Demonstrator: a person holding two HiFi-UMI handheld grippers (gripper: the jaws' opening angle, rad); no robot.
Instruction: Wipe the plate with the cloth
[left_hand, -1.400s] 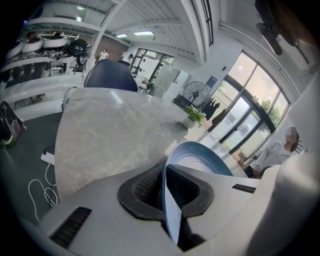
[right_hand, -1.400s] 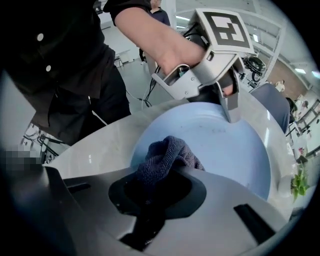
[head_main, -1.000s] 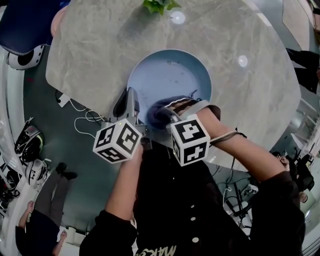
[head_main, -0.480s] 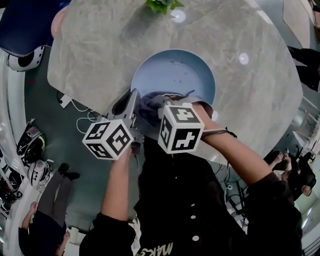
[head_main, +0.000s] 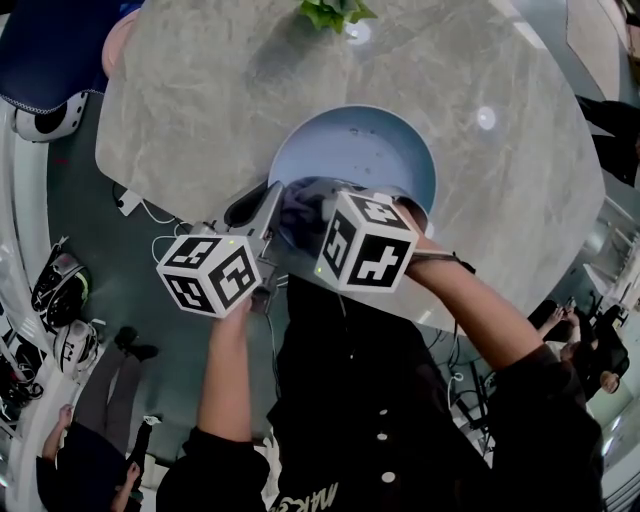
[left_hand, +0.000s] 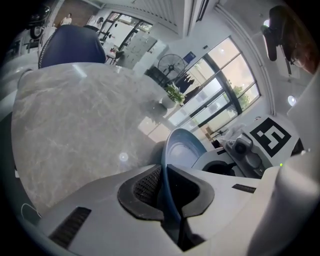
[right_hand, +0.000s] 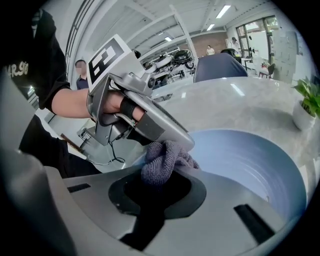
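Grips a pale blue round ceramic plate (head_main: 360, 150) by its near-left rim with the left gripper (head_main: 266, 203), jaws almost together, the thin rim pinched between the black pads. Confirms this in the left gripper view: plate (left_hand: 182, 145) rising edge-on out of the closed left gripper (left_hand: 167, 192), with nothing but that sliver of rim between the pads.

Clamps a bunched grey-purple knitted cloth (head_main: 300, 212) in the right gripper (head_main: 312, 215), jaws closed on the fabric, a wad of it bulging out past the tips. Holds the cloth (right_hand: 165, 157) over the plate's near edge, right against the tip of the left gripper (right_hand: 181, 142). Cannot tell whether the wad actually presses on the plate (right_hand: 250, 160) at that spot. Pinches the fabric deep between the dark pads of the right gripper (right_hand: 160, 187).

Brings both marker cubes close together on the near side of the plate, bare forearms and black sleeves behind them. Leaves most of the plate's inner face uncovered, away from the cloth.

Rests the plate on a grey marble-patterned round table (head_main: 200, 90), close to the table edge on the plate's near side. Has a small green potted plant (head_main: 333, 12) well beyond the plate's far rim, and a dark blue chair (head_main: 50, 40) far off to the plate's far left, past the table edge.
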